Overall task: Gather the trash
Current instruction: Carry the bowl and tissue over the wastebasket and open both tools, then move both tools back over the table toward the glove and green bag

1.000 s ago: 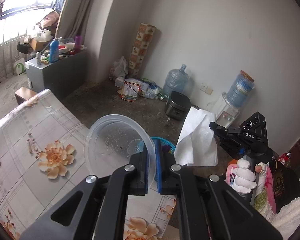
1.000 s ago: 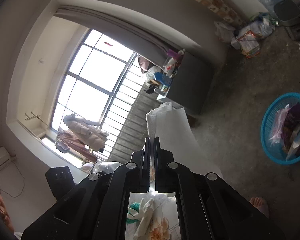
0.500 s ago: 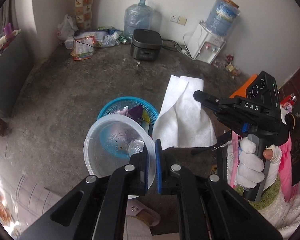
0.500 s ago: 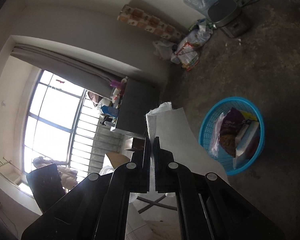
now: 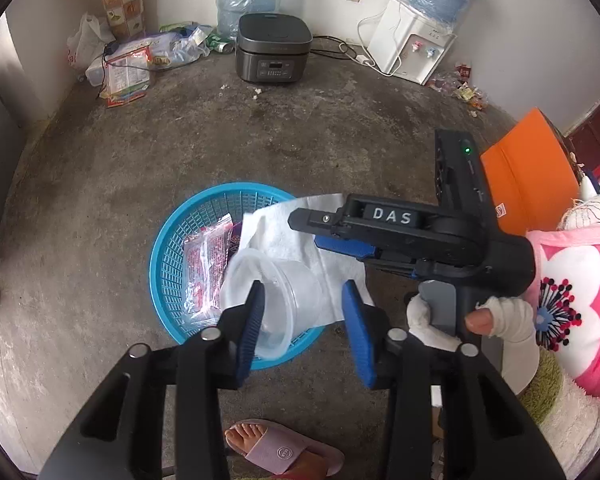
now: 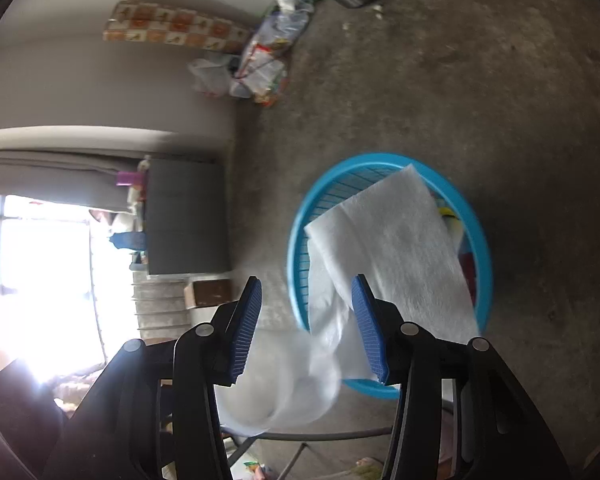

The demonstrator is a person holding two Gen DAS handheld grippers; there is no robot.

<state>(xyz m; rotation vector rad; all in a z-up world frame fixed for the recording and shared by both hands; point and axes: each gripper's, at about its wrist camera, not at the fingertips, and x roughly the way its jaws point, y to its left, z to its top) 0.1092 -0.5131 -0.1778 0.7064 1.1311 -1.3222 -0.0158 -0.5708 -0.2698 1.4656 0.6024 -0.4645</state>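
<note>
Basket (image 5: 168, 256), blue plastic mesh, sits on bare concrete floor (image 5: 100, 184), open floor on all sides of its rim. Left gripper (image 5: 304, 304) points steeply down over the near rim; jaws have just been opening, blue pads parted. Clear plastic container (image 5: 284, 292) lies tilted at the near edge of the basket, partly between the pads, neither pad pressing it. Red-printed wrapper (image 5: 204, 268) lies inside the basket toward its left wall. Right gripper (image 6: 306, 304) also has jaws that have just been opening, pads apart; white paper towel (image 6: 396, 248) drapes loose across the basket interior, one end trailing past the right pad, not pinched. Sandalled foot (image 5: 276, 448) stands on the floor near the basket. Rice cooker (image 5: 274, 48) and water dispenser (image 5: 408, 48) stand along the far wall, well apart from the basket.
</note>
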